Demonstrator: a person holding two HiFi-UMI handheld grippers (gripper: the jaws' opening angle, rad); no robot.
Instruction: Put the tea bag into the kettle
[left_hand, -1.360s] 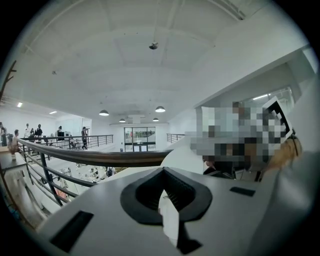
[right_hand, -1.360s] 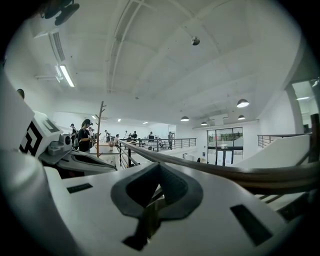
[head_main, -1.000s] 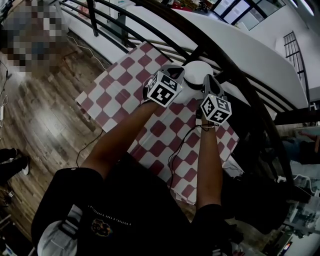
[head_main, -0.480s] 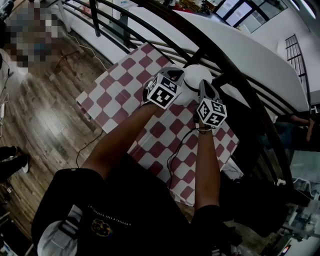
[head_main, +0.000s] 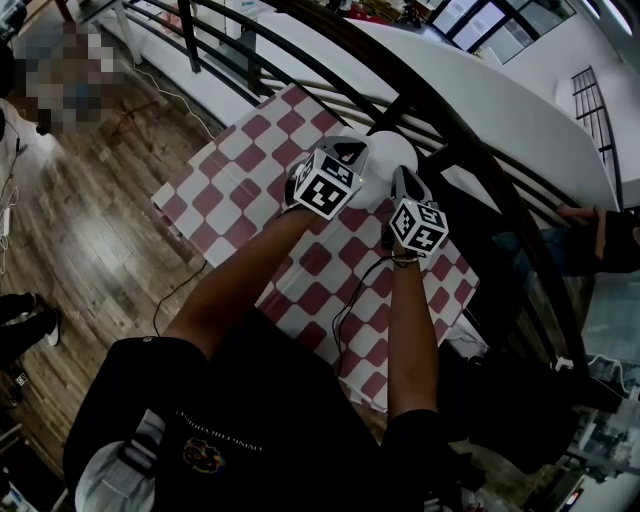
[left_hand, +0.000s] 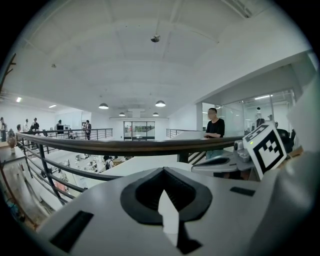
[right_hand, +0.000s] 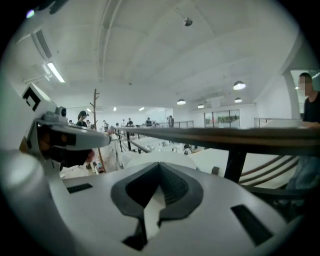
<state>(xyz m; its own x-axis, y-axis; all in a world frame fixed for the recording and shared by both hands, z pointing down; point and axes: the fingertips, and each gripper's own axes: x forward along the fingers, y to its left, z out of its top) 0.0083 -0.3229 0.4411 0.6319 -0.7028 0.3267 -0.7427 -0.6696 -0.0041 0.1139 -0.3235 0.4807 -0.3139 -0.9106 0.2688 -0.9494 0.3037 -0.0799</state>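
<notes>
- I'm looking down at a table (head_main: 172, 207) wearing a red-and-white checked cloth (head_main: 240, 165).
- I'm seeing a white kettle (head_main: 388, 148) sitting on it at 1 o'clock, near the far edge.

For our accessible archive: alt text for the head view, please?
From above, a person holds the left hand-held gripper and right hand-held gripper side by side at a white kettle on a red-and-white checked table, beside a black railing.

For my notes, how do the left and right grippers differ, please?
The grey left gripper is at the white round kettle's left, the grey right gripper at its near side. The left gripper's cube lies farther from the person than the right gripper's. Each pinches a thin white strip.
</notes>
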